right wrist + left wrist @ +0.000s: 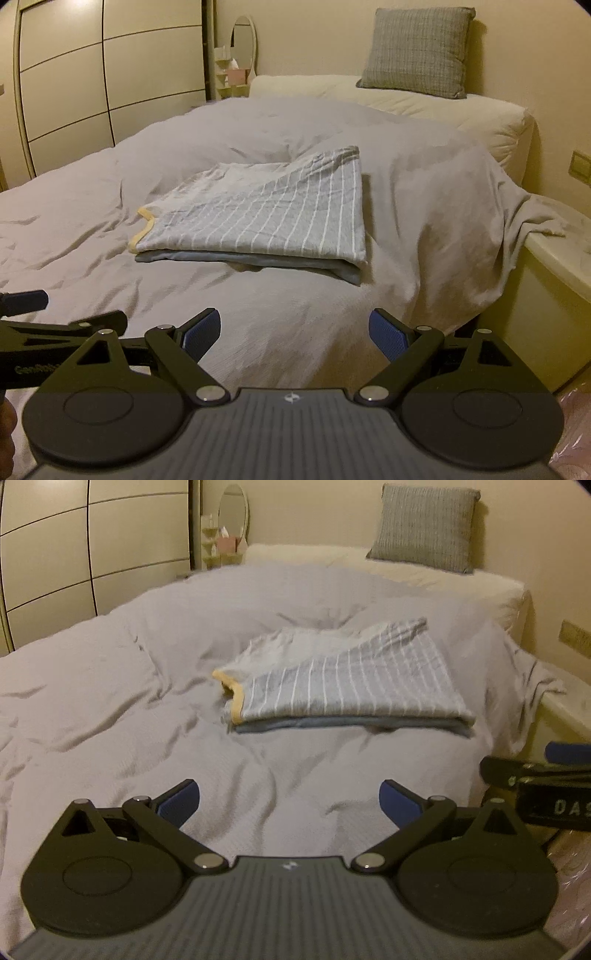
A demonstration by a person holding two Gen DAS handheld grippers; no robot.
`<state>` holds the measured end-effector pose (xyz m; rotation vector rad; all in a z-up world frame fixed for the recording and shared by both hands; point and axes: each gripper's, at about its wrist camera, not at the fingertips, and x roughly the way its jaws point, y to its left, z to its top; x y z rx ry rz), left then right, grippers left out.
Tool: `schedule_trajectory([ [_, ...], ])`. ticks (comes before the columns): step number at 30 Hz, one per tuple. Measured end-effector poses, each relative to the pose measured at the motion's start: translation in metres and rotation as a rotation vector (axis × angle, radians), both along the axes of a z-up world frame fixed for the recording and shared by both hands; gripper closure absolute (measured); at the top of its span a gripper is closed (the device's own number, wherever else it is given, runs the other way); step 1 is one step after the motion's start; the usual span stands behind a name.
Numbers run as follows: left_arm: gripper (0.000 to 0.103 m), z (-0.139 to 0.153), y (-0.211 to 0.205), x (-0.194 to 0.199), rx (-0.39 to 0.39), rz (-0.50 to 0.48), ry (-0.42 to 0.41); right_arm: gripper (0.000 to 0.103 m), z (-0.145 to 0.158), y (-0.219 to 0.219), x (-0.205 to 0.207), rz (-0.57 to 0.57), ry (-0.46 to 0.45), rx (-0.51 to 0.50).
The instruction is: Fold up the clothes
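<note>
A grey garment with thin white stripes and a yellow neckline (347,683) lies folded into a flat rectangle on the bed, on top of a blue-grey layer; it also shows in the right wrist view (266,225). My left gripper (290,801) is open and empty, held over the near part of the bed, well short of the garment. My right gripper (295,332) is open and empty too, beside the left one near the bed's front right corner. The right gripper shows at the right edge of the left wrist view (546,775).
The bed carries a wrinkled light grey duvet (110,686). A grey cushion (417,48) leans on the wall at the head. A wardrobe (103,74) stands on the left, a small shelf with a mirror (242,55) behind, a low white unit (554,258) on the right.
</note>
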<state>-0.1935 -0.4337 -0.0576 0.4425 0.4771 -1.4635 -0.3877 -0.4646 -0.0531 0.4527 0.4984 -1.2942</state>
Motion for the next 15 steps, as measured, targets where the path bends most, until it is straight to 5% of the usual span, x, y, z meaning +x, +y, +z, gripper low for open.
schedule_trajectory([
  [15, 0.001, 0.017, 0.028, -0.008, -0.017, 0.007, 0.006, 0.014, 0.020, 0.034, -0.013, -0.004, -0.019, -0.023],
])
